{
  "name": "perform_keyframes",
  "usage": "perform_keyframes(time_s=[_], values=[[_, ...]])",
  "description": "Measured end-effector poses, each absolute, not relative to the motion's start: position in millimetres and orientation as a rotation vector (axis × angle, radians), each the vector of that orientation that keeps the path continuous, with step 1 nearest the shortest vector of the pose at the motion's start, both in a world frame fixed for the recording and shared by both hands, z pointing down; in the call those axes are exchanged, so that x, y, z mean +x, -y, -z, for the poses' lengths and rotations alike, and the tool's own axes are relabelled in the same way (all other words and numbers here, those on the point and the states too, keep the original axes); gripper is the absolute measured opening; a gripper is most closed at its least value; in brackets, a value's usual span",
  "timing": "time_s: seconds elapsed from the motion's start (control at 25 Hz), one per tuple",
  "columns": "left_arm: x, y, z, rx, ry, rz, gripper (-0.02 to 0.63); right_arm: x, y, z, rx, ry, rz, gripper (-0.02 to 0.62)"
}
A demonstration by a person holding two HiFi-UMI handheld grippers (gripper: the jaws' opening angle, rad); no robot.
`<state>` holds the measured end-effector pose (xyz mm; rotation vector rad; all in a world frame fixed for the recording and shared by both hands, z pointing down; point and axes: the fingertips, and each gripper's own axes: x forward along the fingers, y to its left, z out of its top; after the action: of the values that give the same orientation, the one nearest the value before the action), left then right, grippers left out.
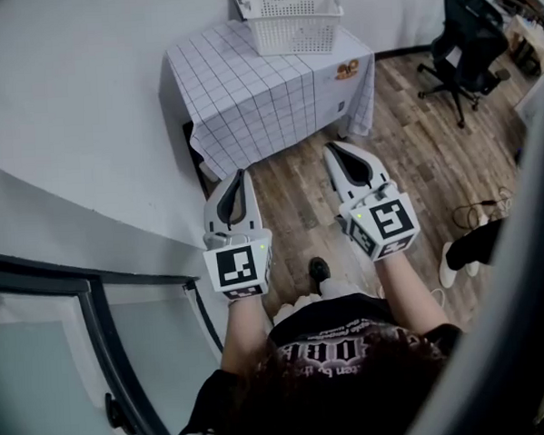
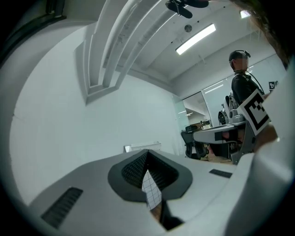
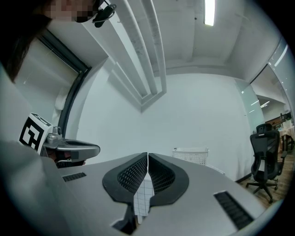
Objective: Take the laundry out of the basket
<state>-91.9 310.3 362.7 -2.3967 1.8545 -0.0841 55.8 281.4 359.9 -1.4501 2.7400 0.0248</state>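
The left gripper (image 1: 241, 177) and right gripper (image 1: 334, 151) are carried closed and empty, well apart from the basket (image 1: 294, 22) on the table (image 1: 247, 91), as no reach seems begun

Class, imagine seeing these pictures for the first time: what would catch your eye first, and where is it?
A white basket stands on a grid-patterned table against the wall ahead. Nearer, the left claw and right claw point toward it, both shut and empty. A black office chair stands at the right.
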Motion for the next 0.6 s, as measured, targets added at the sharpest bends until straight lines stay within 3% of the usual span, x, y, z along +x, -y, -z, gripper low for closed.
perform_keyframes(time_s=[0.6], values=[[-66, -177, -354, -2.393, -1.868, 0.083, 0.002, 93, -147, -353, -1.429, -2.755, -0.024, 0.029]])
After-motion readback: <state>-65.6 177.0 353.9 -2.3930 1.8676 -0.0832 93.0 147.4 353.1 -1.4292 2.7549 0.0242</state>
